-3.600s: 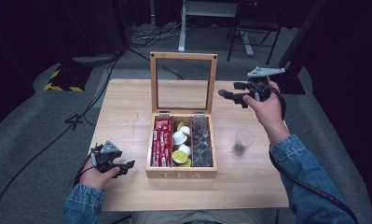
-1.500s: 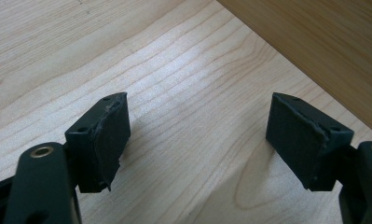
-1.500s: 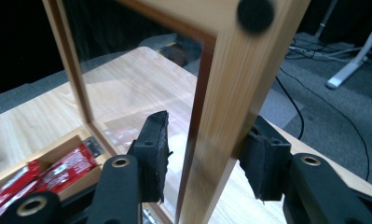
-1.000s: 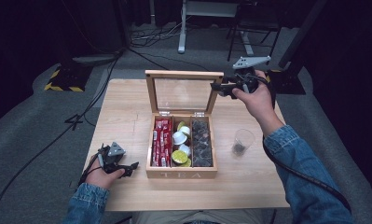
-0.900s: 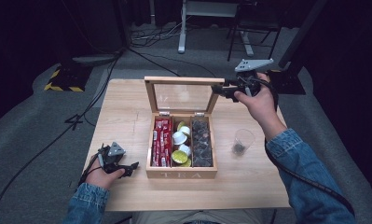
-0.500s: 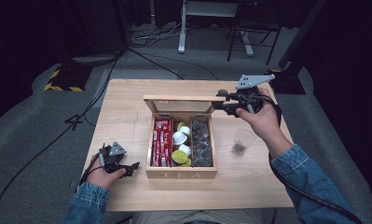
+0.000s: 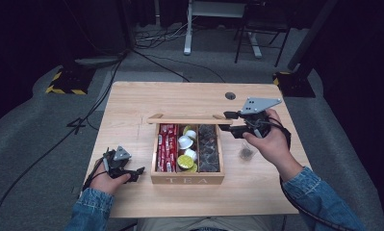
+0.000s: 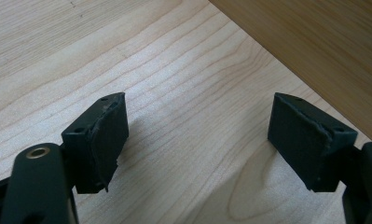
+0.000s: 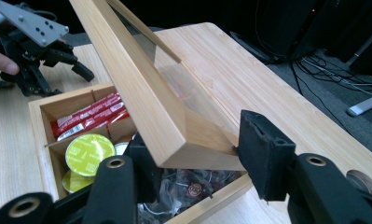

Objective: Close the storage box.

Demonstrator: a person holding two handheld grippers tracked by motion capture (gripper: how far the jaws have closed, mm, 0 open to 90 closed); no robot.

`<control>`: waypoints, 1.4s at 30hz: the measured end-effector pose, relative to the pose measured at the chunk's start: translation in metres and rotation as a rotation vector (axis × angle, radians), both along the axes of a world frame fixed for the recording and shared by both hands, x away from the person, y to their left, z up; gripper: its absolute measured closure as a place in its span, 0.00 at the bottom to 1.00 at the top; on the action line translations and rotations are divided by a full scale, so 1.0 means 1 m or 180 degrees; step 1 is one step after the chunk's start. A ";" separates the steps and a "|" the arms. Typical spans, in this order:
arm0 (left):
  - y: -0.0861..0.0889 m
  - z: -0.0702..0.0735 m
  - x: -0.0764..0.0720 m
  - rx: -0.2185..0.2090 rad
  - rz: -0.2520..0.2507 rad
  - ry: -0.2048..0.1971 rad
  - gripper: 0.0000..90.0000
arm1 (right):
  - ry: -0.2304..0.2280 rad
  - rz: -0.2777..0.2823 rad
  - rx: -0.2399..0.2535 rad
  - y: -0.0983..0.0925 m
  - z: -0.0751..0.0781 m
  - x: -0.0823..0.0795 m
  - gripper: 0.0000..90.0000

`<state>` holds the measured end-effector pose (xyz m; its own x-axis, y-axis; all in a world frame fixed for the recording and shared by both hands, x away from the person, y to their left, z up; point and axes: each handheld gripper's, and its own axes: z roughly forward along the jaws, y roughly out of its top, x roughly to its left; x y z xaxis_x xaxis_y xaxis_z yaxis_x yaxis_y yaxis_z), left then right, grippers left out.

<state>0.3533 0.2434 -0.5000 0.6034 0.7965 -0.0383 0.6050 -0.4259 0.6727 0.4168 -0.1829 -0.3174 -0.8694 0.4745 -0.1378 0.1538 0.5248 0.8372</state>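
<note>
One word reads on the wooden box (image 7: pixel 187 179) at frame centre: "TEA". Your right gripper (image 7: pixel 228 121), jaws just opening, straddles the half-lowered lid (image 7: pixel 189 119) corner. Your left gripper (image 7: pixel 136 172), lower left, rests on the table (image 7: pixel 132 101), jaws wide, empty.

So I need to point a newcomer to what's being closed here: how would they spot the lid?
On the pale wooden table stands a wooden box marked TEA. Its lid is hinged at the far edge, half lowered, with its corner between the right hand-held gripper jaws. It alone has a clear pane in a wood frame.
</note>
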 end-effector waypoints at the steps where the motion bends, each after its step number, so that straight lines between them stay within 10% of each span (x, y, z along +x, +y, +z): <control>1: 0.000 0.000 0.000 -0.0002 -0.0001 0.0003 0.23 | -0.0002 0.0000 -0.0006 0.000 -0.001 -0.001 0.57; 42: -0.002 0.000 0.000 -0.0015 -0.0007 0.0007 0.22 | -0.0442 -0.0078 -0.0489 0.004 -0.074 -0.059 0.42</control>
<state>0.3535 0.2411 -0.5004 0.6051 0.7950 -0.0434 0.6055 -0.4241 0.6734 0.3580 -0.1784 -0.3910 -0.8255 0.4594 -0.3279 0.0568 0.6456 0.7616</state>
